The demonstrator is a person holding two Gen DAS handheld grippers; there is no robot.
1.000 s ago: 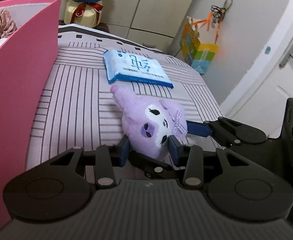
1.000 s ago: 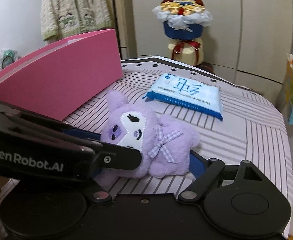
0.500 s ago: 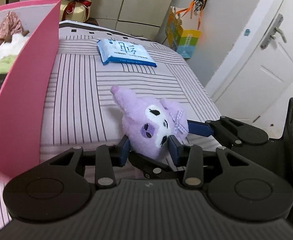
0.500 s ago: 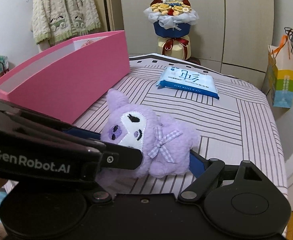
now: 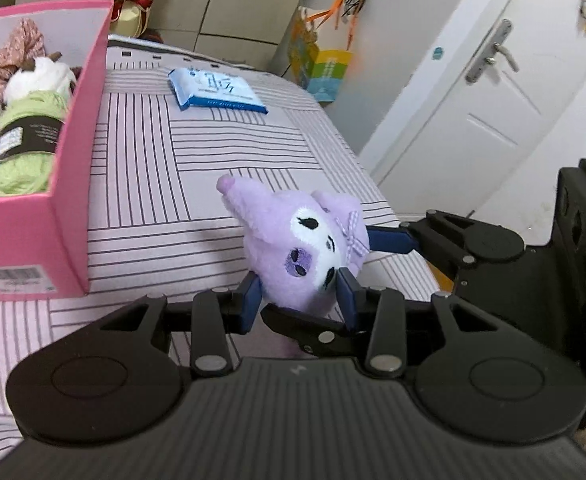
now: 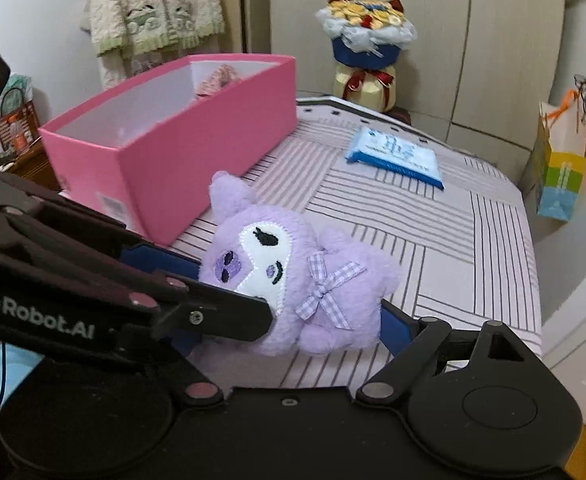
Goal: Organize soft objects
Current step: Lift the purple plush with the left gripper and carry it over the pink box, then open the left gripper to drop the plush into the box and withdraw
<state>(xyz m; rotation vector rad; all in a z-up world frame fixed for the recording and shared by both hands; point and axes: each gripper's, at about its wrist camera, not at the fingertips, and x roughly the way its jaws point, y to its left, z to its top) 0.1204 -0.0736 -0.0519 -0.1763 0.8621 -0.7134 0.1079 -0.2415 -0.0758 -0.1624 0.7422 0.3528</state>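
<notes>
A purple plush toy (image 5: 293,240) with a white face and a checked bow hangs in the air over the striped bed (image 5: 197,168), near the open end of the pink box (image 5: 73,200). My left gripper (image 5: 299,296) is shut on the toy's head, a blue pad pressing each side. My right gripper (image 6: 293,292) holds the same plush toy (image 6: 293,276) across its wider body, with its jaws spread far apart and the pads against the fur. One right finger (image 5: 389,238) shows in the left wrist view, touching the toy's side.
The pink box (image 6: 197,148) holds green yarn (image 5: 25,140), a white soft toy (image 5: 41,76), patterned cloth (image 5: 17,48) and something red. A blue wipes pack (image 6: 397,152) lies further up the bed. A bouquet (image 6: 367,40), a gift bag (image 6: 559,168) and a white door (image 5: 493,80) stand beyond.
Both grippers have risen and drawn back along the bed with the plush toy held between them. The inside of the pink box has come into view; the wipes pack looks farther away.
</notes>
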